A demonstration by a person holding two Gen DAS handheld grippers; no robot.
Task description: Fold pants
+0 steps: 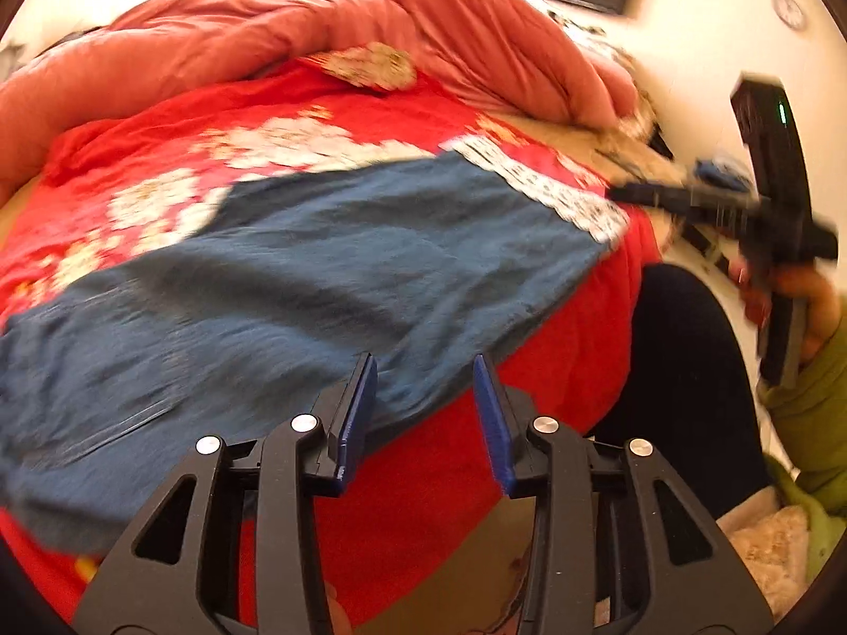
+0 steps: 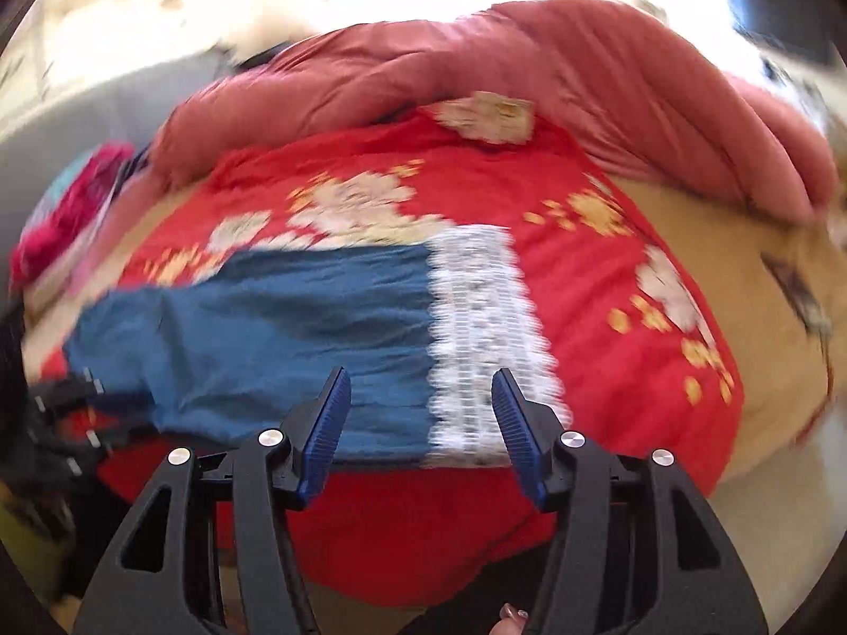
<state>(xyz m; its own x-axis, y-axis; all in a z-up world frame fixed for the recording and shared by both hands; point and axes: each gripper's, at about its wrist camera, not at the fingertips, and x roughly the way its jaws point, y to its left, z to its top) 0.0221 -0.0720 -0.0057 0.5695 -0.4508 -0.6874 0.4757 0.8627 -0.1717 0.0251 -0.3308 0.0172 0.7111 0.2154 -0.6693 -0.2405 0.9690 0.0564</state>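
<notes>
Pants [image 1: 296,286] of blue cloth lie spread flat on the red flowered bedspread [image 1: 159,159], ahead of both tongs. Left tongs [image 1: 423,365] hover with jaws apart and empty over the near edge of the cloth. Right tongs [image 2: 421,378] likewise stand apart, holding nothing, just short of the white patterned waistband [image 2: 476,333]. Beyond the pants a pink quilt [image 2: 582,69] is bunched up.

Found no readable text, labels, brands or numbers in either view. Saw only blurred floral patterning on the red bedspread [image 1: 556,349].
</notes>
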